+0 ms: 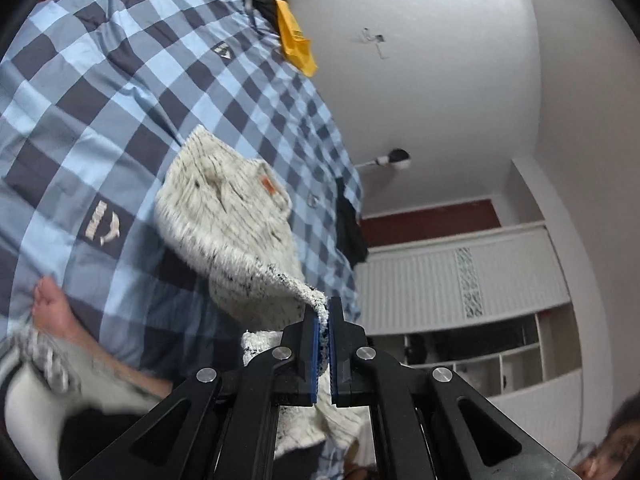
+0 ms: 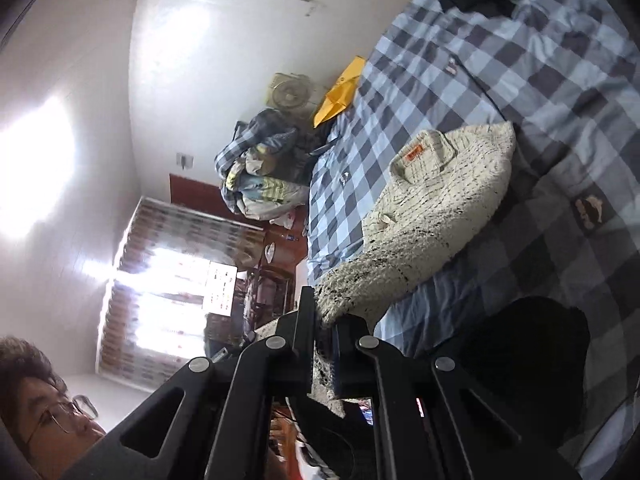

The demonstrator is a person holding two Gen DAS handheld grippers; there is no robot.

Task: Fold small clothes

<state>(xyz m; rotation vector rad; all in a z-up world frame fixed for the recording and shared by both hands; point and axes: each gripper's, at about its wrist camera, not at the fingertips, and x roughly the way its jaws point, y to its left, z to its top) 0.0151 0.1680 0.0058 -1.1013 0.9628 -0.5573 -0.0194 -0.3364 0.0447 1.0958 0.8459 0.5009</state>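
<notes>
One cream, black-flecked fuzzy sweater point(image 1: 224, 216) with an orange neck tag lies on the checked bed point(image 1: 100, 80); both the left gripper point(image 1: 324, 320) and the right gripper point(image 2: 325, 322) have their fingers clamped on its hem, apparently.

A: Can any writing be read here?

B: None. The orange tag point(image 2: 413, 154) at the collar of the cream garment point(image 2: 440, 196) is too blurred. The pale logo patch point(image 1: 102, 222) on the checked bedspread point(image 1: 120, 80) shows shapes only.

A: The yellow packet point(image 1: 295, 42) near the bedspread's far edge?

B: Dark print, illegible.
</notes>
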